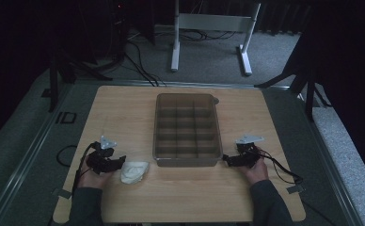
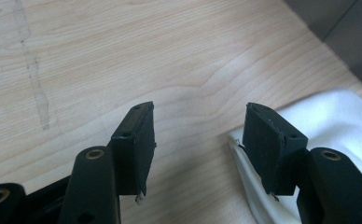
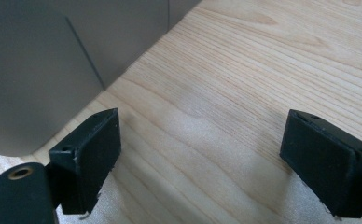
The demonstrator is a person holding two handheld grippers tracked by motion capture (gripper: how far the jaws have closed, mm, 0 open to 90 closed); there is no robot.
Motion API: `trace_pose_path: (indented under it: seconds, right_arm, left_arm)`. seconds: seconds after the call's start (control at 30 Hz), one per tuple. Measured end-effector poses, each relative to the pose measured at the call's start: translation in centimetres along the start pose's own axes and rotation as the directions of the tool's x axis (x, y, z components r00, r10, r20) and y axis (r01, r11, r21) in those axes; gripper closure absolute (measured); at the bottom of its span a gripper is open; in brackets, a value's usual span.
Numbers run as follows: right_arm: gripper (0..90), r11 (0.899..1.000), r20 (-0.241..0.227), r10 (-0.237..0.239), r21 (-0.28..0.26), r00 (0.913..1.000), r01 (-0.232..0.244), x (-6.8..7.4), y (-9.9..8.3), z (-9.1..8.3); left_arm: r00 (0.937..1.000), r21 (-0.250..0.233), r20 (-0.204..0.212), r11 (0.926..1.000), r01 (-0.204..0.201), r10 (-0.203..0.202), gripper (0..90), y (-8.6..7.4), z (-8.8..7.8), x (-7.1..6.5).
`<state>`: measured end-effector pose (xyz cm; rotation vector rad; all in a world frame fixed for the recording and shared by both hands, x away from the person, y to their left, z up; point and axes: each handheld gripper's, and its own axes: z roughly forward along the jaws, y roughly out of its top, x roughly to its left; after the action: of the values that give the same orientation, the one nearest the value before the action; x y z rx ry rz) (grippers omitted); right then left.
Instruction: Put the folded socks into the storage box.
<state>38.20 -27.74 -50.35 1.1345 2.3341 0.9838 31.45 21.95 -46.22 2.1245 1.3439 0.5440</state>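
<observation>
A dim room with grey carpet, dark cables and a white stand frame at the back surrounds a light wooden table [image 1: 180,188]. On the floor strip left of the table, pale letters read roughly "ID"; nothing else legible can be made out.

The white cloth [image 1: 134,172] lies crumpled on the tabletop, just beside the left gripper [image 1: 120,162], directly ahead of its jaw tips in the high view. In the left gripper view the cloth [image 2: 337,121] is a soft, clean white fabric with a fine weave and gentle folds, one hemmed edge running under the jaw on that view's right side. That jaw overlaps the cloth's edge, while the other jaw stands over bare wood. The jaws are spread apart with nothing pinched between them; the gap between them shows plain wood grain, so the left gripper is released.

Beyond the cloth, on the far side from the left gripper, sits a translucent grey compartment tray [image 1: 186,162], divided into a grid of small cells, none of which visibly holds anything in this light. Its corner [image 2: 351,42] appears ahead and to the side in the left gripper view.

The right gripper [image 1: 226,159] rests at the tray's opposite near corner, tips pointing at the tray wall [image 3: 39,70]. Its jaws are wide apart over bare wood, grasping nothing.
</observation>
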Motion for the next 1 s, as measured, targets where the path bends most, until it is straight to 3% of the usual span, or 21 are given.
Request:
trace_pose_path:
  seconds: [0.63,1.0]
  right_arm:
    - [12.1,1.0,0.001,0.001,0.0,1.0,-0.001,0.0,0.0,0.0]
    - [12.0,1.0,0.001,0.001,0.0,1.0,-0.001,0.0,0.0,0.0]
  left_arm:
    - [0.9991,0.036,-0.007,0.9984,-0.043,0.043,43.9,-2.8,-2.0,-1.4]
    - [0.9949,0.049,0.049,0.9947,-0.09,0.088,43.6,-4.2,-3.0,-3.4]
